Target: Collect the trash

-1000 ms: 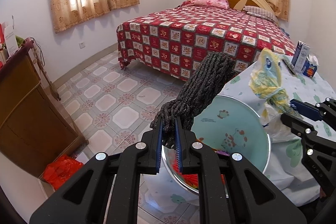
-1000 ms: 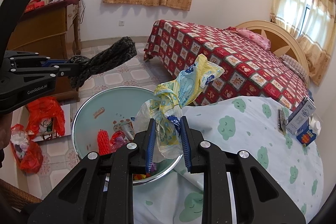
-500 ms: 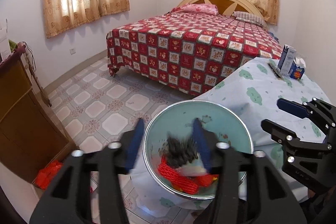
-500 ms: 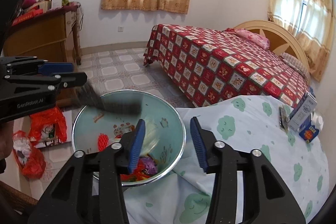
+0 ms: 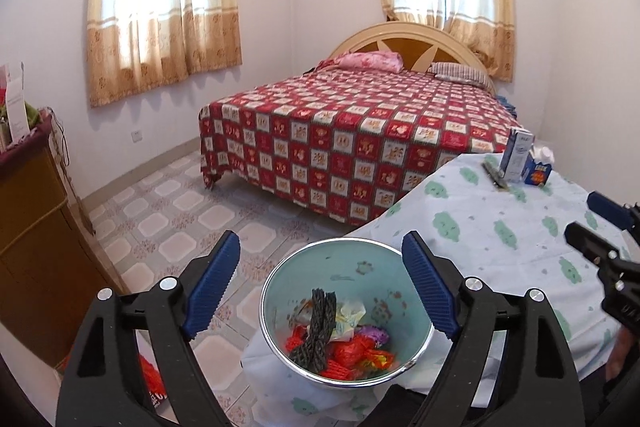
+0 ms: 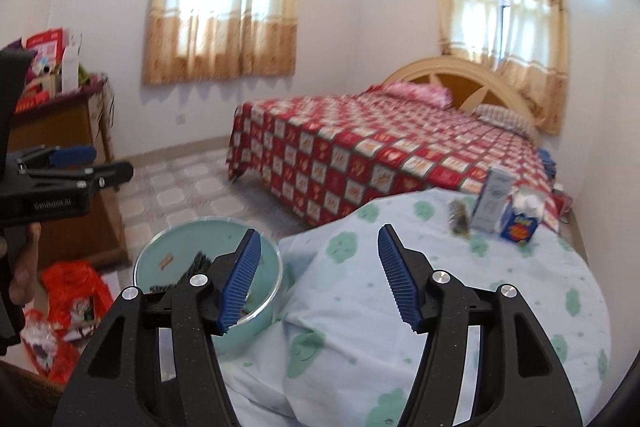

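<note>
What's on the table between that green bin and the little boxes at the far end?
Nothing but bare cloud-print tablecloth between the bin and the boxes, apart from a dark strip lying beside them; the left wrist view shows it.

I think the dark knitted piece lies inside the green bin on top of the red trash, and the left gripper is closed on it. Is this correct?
Not quite. The dark knitted piece does lie inside the green bin on the red trash, but the left gripper is open and empty; its jaws have just been opening. The left wrist view shows this.

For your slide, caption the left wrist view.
Open left gripper above the bin holding dark braided cord and wrappers.
</note>
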`<state>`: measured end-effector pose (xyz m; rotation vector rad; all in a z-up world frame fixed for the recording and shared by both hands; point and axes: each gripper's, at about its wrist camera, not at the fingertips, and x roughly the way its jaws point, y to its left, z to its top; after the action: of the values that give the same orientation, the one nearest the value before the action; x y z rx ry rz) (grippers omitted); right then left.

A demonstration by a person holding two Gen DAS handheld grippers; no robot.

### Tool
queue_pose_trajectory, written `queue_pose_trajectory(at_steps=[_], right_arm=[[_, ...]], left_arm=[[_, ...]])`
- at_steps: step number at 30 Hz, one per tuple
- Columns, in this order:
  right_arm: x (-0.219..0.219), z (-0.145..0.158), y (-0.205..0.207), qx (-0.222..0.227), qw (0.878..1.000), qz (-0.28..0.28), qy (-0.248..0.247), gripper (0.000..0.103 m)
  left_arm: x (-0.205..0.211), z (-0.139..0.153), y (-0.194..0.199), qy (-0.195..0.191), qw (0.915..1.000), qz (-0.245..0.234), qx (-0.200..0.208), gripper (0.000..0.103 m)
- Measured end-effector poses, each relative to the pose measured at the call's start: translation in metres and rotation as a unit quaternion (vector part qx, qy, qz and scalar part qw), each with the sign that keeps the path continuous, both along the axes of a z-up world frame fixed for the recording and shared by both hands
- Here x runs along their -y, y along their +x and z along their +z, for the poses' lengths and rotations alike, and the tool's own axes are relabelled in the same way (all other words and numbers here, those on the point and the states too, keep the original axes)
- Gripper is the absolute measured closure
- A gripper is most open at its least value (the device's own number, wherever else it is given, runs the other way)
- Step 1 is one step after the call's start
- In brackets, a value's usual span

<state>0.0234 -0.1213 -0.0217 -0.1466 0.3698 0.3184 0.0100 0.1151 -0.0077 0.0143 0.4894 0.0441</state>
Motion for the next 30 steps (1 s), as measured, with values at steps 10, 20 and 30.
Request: queue_pose_trajectory(at_steps=[10, 20, 30], right_arm=[[0.009, 0.011, -0.007, 0.015, 1.0, -0.007, 0.007, 0.037], [0.011, 0.012, -0.007, 0.015, 1.0, -0.008, 0.012, 0.035], [0.012, 0.012, -0.008, 0.016, 1.0, -0.01, 0.013, 0.035]], left_arm=[[0.006, 0.006, -0.005, 0.005, 1.0, 0.0, 0.007, 0.016], [0.005, 0.006, -0.005, 0.006, 0.9999, 0.002, 0.009, 0.012], [0.004, 0.007, -0.006, 0.008, 0.9999, 0.004, 0.01, 0.011]])
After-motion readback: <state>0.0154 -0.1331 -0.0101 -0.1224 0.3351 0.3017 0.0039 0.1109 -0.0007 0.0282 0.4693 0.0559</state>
